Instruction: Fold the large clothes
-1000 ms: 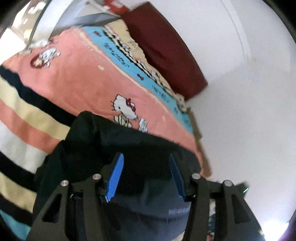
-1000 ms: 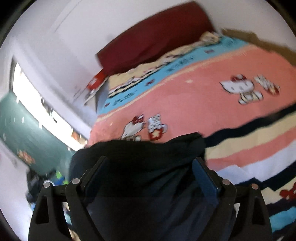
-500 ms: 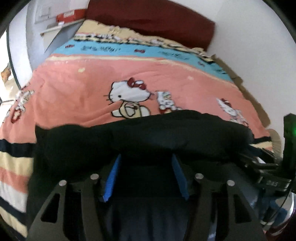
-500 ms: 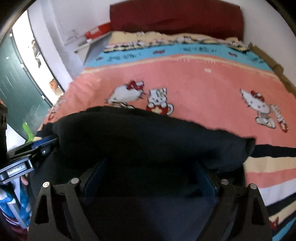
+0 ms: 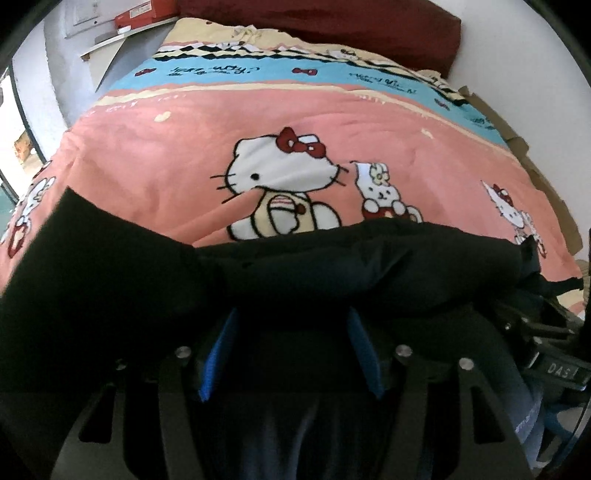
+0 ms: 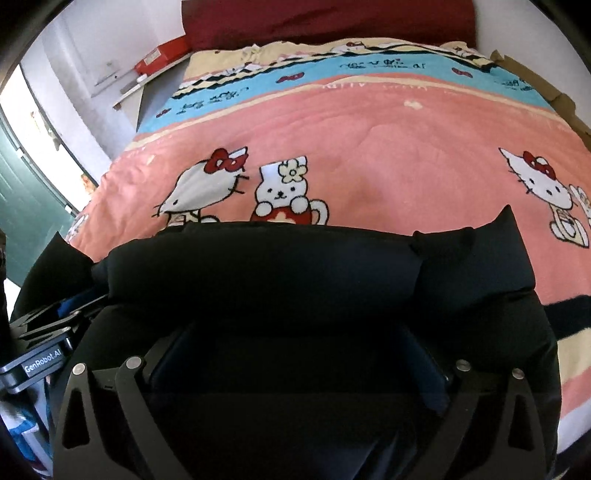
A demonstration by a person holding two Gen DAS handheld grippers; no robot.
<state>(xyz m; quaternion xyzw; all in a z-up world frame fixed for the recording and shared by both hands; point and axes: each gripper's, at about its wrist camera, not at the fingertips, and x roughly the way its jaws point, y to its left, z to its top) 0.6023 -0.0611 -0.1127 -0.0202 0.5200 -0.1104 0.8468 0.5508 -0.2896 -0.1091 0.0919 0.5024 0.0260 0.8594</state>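
Both my grippers point down at the near edge of the bed: my left gripper [image 5: 291, 332] is opening, its blue pads apart with the black garment [image 5: 332, 273] bunched over them, and my right gripper [image 6: 299, 354] is opening wide over the same cloth. The garment lies rolled across the pink cartoon-cat blanket [image 6: 369, 147]. Beyond it a dark red headboard [image 6: 325, 18] stands against the wall.

Open blanket [image 5: 207, 147] ahead — garment [image 5: 332, 273] nearest.

We see our left gripper [image 5: 291, 354] with black frame, blue pads, silver screws; our right gripper [image 6: 299, 369] matches, darker.
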